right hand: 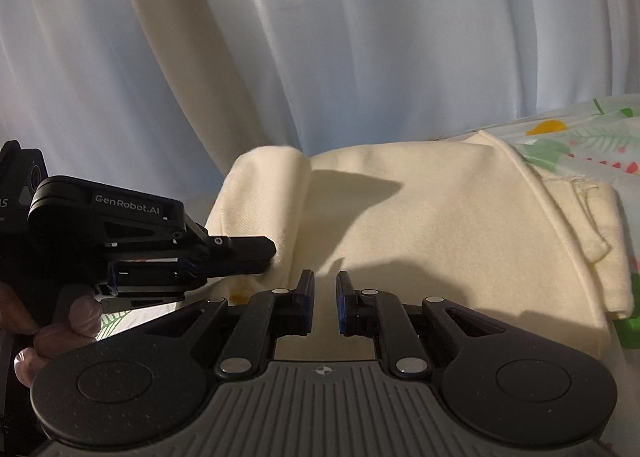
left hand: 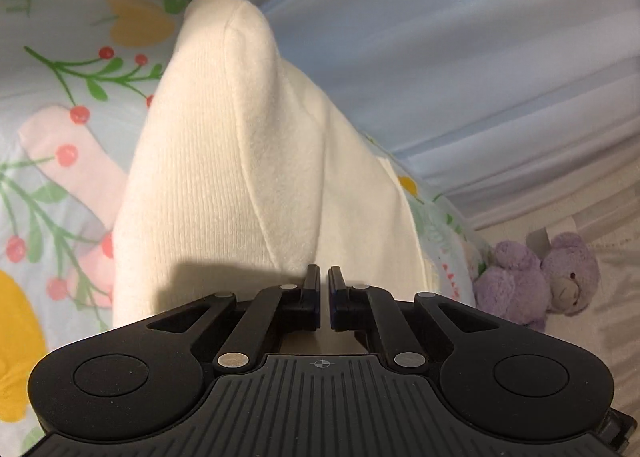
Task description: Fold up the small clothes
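Note:
A cream knit garment lies on the floral sheet, with one part raised in a hump. My left gripper is shut on a fold of the cream garment at its near edge. In the right wrist view the left gripper comes in from the left and pinches the lifted fold of the garment. My right gripper is over the garment's near edge with its jaws a small way apart and nothing visibly between them.
A pink piece of clothing lies on the sheet left of the cream garment. A purple plush bear sits at the right beside the bed edge. Pale blue curtains hang behind.

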A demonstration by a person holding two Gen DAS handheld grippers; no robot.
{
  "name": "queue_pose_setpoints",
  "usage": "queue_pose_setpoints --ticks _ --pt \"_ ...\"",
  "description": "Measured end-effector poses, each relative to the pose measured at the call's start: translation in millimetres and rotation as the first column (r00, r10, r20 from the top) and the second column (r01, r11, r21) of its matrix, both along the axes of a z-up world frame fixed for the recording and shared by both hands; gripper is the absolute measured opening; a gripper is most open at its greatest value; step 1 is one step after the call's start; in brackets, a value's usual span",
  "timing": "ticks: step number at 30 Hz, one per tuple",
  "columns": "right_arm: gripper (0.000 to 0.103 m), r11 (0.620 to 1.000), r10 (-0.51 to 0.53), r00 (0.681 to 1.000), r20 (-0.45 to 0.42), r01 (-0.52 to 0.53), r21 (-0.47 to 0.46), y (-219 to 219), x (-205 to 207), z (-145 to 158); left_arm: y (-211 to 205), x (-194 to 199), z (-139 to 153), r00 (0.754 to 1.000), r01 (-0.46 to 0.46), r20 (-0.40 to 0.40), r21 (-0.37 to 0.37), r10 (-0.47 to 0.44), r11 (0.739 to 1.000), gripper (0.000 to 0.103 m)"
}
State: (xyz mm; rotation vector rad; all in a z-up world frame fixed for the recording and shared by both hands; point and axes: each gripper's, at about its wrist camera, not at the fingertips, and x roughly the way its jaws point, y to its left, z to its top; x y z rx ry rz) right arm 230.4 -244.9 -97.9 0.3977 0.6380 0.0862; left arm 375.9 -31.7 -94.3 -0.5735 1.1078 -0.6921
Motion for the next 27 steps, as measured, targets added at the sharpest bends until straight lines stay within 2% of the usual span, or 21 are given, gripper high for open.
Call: queue_pose_setpoints --ticks 4,7,9,10,12,13,14,15,17,18,19,21,24,27 --pt "0.011 1.0 -0.001 1.0 -0.014 0.001 0.025 -11 -1 -1 5 1 -13 1.0 0.0 -0.02 -0.055 -0.001 0.998 0.004" --pt "0.013 0.999 0.015 1.0 -0.009 -0.015 0.05 -17 5 1 14 3 -4 0.999 0.01 -0.047 -0.073 -0.014 0.997 0.006" --pt "0.022 0.996 0.013 1.0 -0.006 -0.012 0.092 -22 6 3 23 -9 13 1.0 0.023 -0.011 -0.075 -0.024 0.997 0.024" --pt "0.026 0.994 0.014 1.0 -0.004 -0.014 0.107 -24 8 4 25 -16 24 0.999 0.035 0.019 -0.081 -0.033 0.996 0.027" --pt "0.026 0.99 0.021 1.0 -0.003 -0.02 0.137 -26 14 6 34 -31 45 0.996 0.029 0.084 -0.072 -0.023 0.997 0.04" --pt "0.026 0.988 0.027 1.0 -0.006 -0.026 0.152 -27 18 5 41 -36 53 0.992 0.014 0.125 -0.064 -0.006 0.998 0.045" --pt "0.027 0.984 0.038 0.999 -0.012 -0.035 0.173 -26 22 5 47 -40 57 0.988 -0.015 0.153 -0.046 0.022 0.999 0.058" --pt "0.029 0.98 0.051 0.999 -0.018 -0.047 0.194 -25 26 4 56 -42 60 0.983 -0.066 0.173 -0.011 0.067 0.998 0.06" --pt "0.035 0.966 0.102 0.994 -0.039 -0.089 0.245 -22 38 0 72 -39 59 0.973 -0.136 0.194 0.039 0.126 0.99 0.06" --pt "0.042 0.956 0.126 0.991 -0.055 -0.106 0.275 -20 45 -4 76 -36 55 0.973 -0.153 0.184 0.057 0.14 0.987 0.06" --pt "0.046 0.946 0.14 0.988 -0.066 -0.114 0.305 -19 51 -7 81 -32 48 0.975 -0.172 0.156 0.07 0.16 0.983 0.06" --pt "0.053 0.923 0.154 0.984 -0.088 -0.112 0.368 -19 61 -15 84 -26 35 0.983 -0.154 0.109 0.058 0.147 0.986 0.059" --pt "0.054 0.886 0.158 0.981 -0.11 -0.091 0.455 -19 75 -23 76 -21 7 0.992 -0.129 0.028 0.095 0.127 0.987 0.058" --pt "0.055 0.874 0.201 0.973 -0.118 -0.123 0.469 -12 91 -26 72 -25 4 0.991 -0.126 0.065 0.089 0.12 0.988 0.057"
